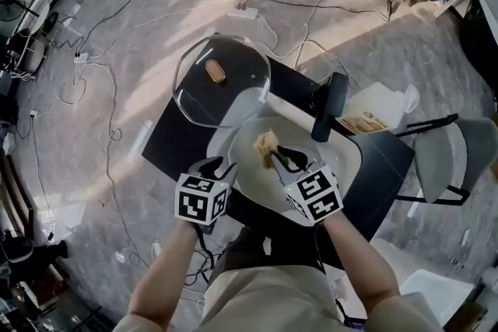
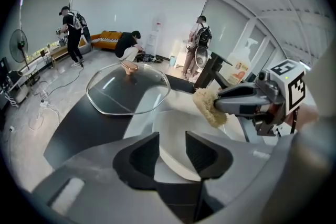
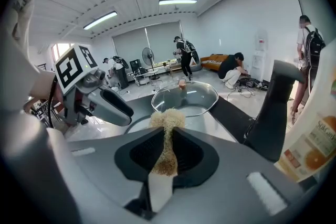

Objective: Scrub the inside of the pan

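**Scrub pad being held over an unbraced pan**

The white pan (image 1: 249,181) is sitting on the dark surface (image 1: 175,138) just in front of the person. Its black handle (image 1: 331,106) is pointing to the far right and angled upward, so the long axis is running from near left to far right. A tan fibrous scrub pad (image 1: 267,145) is being clamped by the right gripper (image 1: 285,160) over the basin. The left gripper (image 1: 212,166) is being held by the near-left rim, jaws apart and empty. Unbraced, the pan is likely to be pushed or spun by scrubbing, and the glass lid (image 1: 222,82) at its far-left rim could be knocked. The pad, being pinched edge-on, may be dragged loose
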Demonstrator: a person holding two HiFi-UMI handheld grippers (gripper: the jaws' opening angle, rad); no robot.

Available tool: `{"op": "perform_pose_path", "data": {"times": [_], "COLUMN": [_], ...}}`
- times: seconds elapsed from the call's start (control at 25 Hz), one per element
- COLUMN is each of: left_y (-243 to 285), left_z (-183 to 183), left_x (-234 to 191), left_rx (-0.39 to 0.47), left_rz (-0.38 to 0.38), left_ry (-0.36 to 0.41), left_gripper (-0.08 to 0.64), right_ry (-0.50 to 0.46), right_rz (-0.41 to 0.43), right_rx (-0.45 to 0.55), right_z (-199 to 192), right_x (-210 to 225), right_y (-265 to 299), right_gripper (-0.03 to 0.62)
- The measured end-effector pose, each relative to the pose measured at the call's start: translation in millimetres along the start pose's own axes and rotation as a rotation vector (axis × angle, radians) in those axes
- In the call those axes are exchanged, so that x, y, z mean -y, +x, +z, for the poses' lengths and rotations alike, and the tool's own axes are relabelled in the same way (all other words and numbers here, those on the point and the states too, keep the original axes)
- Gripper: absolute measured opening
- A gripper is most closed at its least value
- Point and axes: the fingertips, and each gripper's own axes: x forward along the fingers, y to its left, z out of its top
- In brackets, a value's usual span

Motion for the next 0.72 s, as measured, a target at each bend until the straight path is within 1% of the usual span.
{"op": "perform_pose_path", "data": {"times": [0.16,0.36,0.56,0.72], "left_y": [21,37,47,58], "left_z": [-16,-33,-37,-39], "left_x": [-7,-12,-16,-15], "left_rx": [-0.035,-0.073,-0.063,-0.077], "left_rz": [-0.007,-0.013,-0.014,-0.023], "left_ry": [-0.028,-0.065,-0.139,-0.150], "left_gripper": [0.178,0.178,0.190,0.189], "right_ry": [0.018,0.021,0.088,0.096], "right_rz": [0.014,0.034,0.110,0.154], "right_rx": [-0.046,-0.085,-0.119,-0.157], "right_z": [-25,-47,-68,-83], "right_x": [3,4,0,-6], "right_y": [21,40,55,67], "right_gripper": [0.057,0.057,0.057,0.055]}}
